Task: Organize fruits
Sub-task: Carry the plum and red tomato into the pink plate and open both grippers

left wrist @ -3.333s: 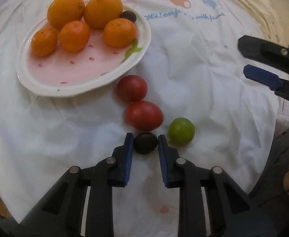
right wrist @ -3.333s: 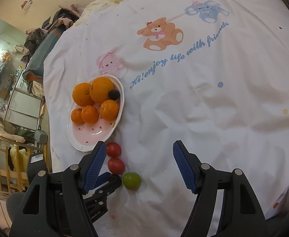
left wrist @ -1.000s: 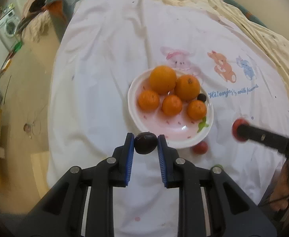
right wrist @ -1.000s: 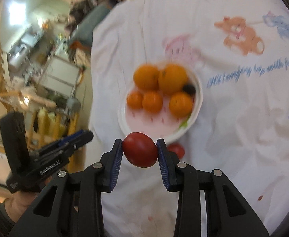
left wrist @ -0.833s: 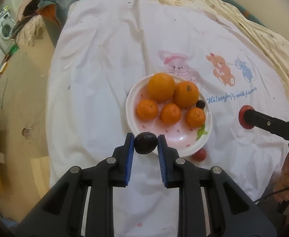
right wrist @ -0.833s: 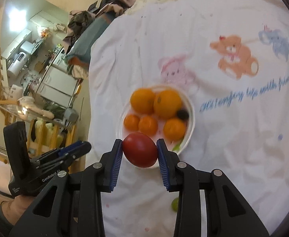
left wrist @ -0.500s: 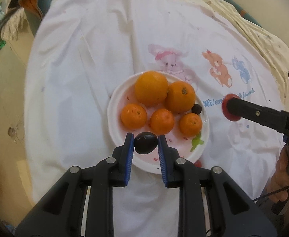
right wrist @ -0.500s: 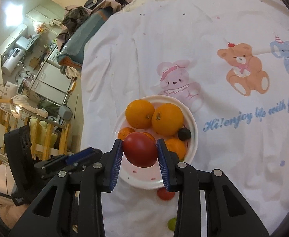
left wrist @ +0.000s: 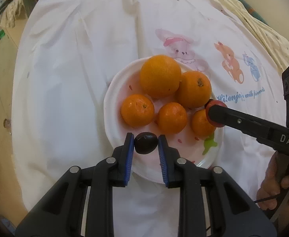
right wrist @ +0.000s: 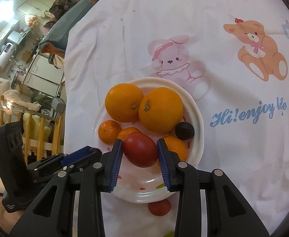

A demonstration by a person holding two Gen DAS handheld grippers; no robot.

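While both hover over the plate (left wrist: 112,90), the left gripper (left wrist: 146,145) pinches a dark fruit (left wrist: 145,143) and the right gripper (right wrist: 140,152) clamps a red tomato (right wrist: 140,152).

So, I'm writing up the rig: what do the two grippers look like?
Both match: the left gripper and right gripper have black plastic arms with silver rivets and ribbed blue pads. From the left wrist, the right one shows white "DAS" lettering and a thin dark cable by the hand.
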